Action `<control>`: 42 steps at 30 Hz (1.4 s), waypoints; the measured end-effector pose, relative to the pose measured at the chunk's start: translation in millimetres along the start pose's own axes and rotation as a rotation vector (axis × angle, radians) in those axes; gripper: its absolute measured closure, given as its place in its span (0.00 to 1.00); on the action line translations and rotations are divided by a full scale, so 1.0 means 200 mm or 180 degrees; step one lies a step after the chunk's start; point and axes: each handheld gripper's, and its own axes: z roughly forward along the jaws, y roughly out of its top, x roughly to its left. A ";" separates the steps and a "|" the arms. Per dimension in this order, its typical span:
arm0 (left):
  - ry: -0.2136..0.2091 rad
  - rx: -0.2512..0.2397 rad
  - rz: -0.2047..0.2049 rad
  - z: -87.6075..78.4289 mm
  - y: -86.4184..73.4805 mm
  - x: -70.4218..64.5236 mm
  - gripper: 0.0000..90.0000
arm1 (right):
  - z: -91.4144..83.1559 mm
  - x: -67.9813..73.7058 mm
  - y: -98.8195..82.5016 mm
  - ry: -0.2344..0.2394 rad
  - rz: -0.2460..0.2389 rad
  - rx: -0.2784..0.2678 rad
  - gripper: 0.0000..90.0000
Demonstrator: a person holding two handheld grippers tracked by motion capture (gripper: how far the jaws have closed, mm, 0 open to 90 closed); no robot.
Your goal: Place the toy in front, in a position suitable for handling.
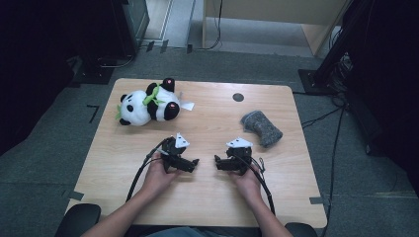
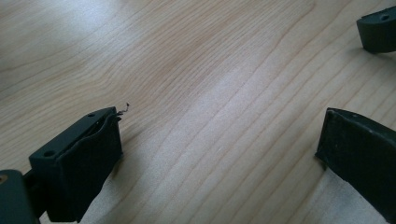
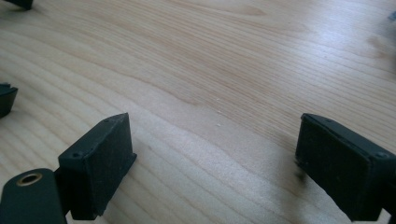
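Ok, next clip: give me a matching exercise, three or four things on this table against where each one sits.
Things:
1. panda plush
2. grey felt piece
3. left gripper
4. dark round spot

Places:
A. right side of the table
B. far edge, right of centre
C. far left corner
D. near middle, in the person's hand

Pairs: 1-C, 2-A, 3-D, 4-B

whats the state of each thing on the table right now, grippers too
left gripper: open, nothing between its jaws, held low over the table
right gripper: open, nothing between its jaws, tips facing the left gripper
panda toy: lying on its side at the far left, untouched
grey sock: lying loose and bunched at the far right, untouched
table: bare wood between the grippers
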 end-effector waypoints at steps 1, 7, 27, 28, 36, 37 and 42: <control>0.0000 0.0001 0.0001 0.00 0.00 0.00 0.00 | 0.00 0.00 0.00 -0.0034 0.0028 -0.0007 0.12; 0.0005 0.0002 -0.0005 0.00 0.00 0.00 0.00 | 0.00 0.01 0.00 -0.0042 0.0039 0.0011 0.11; 0.0014 -0.0131 -0.0036 -0.01 0.00 0.00 0.19 | -0.03 -0.03 -0.02 0.0056 -0.0040 -0.0110 0.36; -0.0001 -0.0134 -0.0021 -0.02 0.00 0.00 0.22 | -0.03 -0.03 -0.02 0.0056 -0.0042 -0.0110 0.36; -0.0078 -0.0080 0.0006 -0.03 0.01 0.01 0.31 | -0.03 -0.03 -0.01 0.0089 -0.0075 -0.0051 0.31; -0.0089 -0.0073 0.0018 -0.03 0.01 0.01 0.31 | -0.03 -0.03 -0.01 0.0099 -0.0082 -0.0063 0.31; -0.0092 -0.0104 -0.0004 -0.05 0.02 0.03 0.31 | -0.03 -0.03 -0.02 0.0092 -0.0062 -0.0083 0.29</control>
